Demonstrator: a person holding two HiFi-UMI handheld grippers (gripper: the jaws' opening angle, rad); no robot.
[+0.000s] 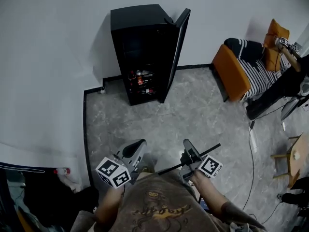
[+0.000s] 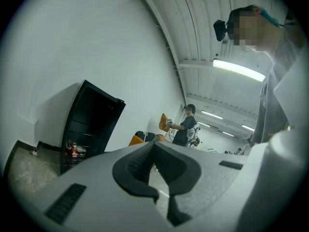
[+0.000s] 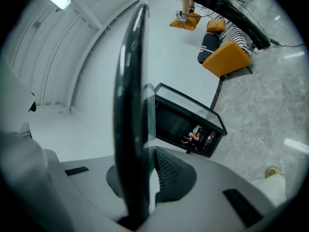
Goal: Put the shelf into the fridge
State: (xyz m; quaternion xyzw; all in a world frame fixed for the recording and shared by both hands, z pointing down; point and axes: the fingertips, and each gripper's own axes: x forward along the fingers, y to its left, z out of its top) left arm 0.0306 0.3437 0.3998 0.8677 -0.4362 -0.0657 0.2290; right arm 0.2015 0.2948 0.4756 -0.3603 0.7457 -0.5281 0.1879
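The black fridge (image 1: 140,28) stands open by the wall, with some bottles and cans (image 1: 141,79) in its lower part. Well apart from it, the right gripper (image 1: 189,151) is clenched on the thin shelf (image 1: 212,148). The left gripper (image 1: 137,146) is closed on nothing.

Orange seat (image 1: 231,74) with striped cushion (image 1: 258,76) (beside the wall), wooden stool (image 1: 292,156) further right.
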